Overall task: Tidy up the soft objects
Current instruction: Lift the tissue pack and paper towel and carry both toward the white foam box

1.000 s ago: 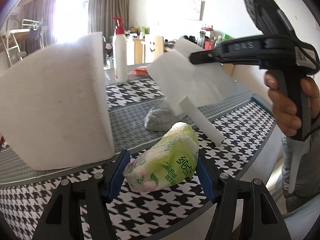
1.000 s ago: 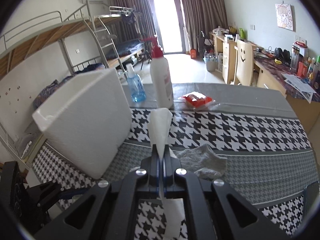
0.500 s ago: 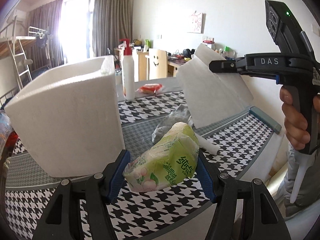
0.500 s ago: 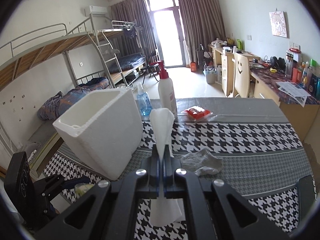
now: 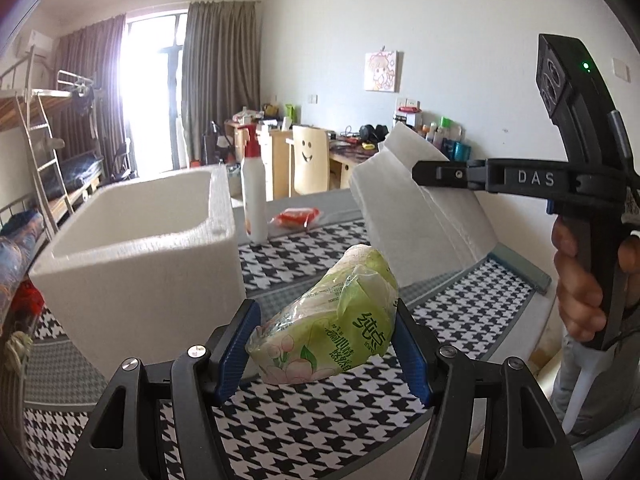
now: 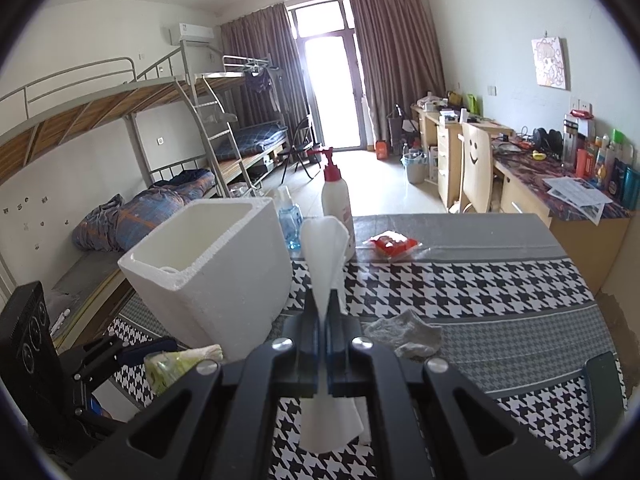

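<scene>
Both tools are loaded above the tabletop [image 6: 500,280]: a green tissue pack [image 5: 332,332] is pinched by the left tool [image 5: 326,344], a folded white tissue [image 6: 322,256] is clamped by the right tool [image 6: 322,336]. Neither is yet inside the foam box [image 6: 208,276]. A grey sock [image 6: 404,334] is left lying on the cloth, so much appears undone.

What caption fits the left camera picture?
Left gripper clamps green plastic tissue pack beside white foam box.
</scene>
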